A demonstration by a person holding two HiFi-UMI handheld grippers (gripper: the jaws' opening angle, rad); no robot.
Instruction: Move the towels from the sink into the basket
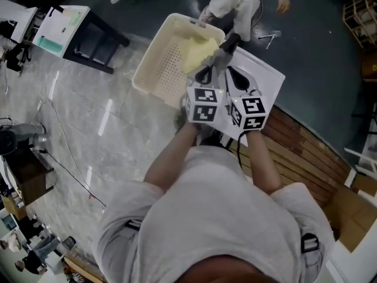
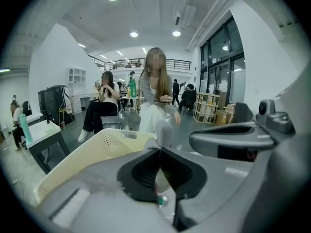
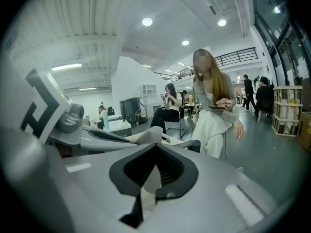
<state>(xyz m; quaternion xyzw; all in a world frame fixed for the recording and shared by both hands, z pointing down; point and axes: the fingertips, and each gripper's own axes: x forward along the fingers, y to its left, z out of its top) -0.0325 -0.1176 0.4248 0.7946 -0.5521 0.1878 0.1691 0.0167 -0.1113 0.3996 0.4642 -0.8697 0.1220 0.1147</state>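
On my head view the cream perforated basket [image 1: 158, 63] sits at about eleven o'clock from the two grippers. A pale yellow towel [image 1: 199, 49] lies inside it, against its right-hand end.

My left gripper [image 2: 159, 154] is clenched. Its dark ribbed pads meet tip to tip and pinch a grey towel [image 2: 164, 134]. One corner of that towel stands up at twelve o'clock just above the tips. A paler fold of it shows in the throat behind the pads, hanging toward six o'clock. In the left gripper view the basket rim lies at nine o'clock from the jaws, close beside them.

My right gripper [image 3: 154, 148] rides just beside the left one, their marker cubes almost touching. It is also clamped on the same grey towel. A flap pokes out at eleven o'clock above its tips, and a strip runs down through the gap between the pads toward six o'clock. So the towel is caught at both sets of tips, bunched between the two grippers.

Seen from above, the towel hangs at twelve o'clock from my hands, where the basket's right rim comes up against the white sink [image 1: 268, 75]. I cannot tell whether it is over the basket or over the sink edge. The sink spreads away at one to two o'clock from the grippers.

Beyond the basket, at twelve o'clock, a seated person in pale clothes [image 1: 235, 5] faces this way.
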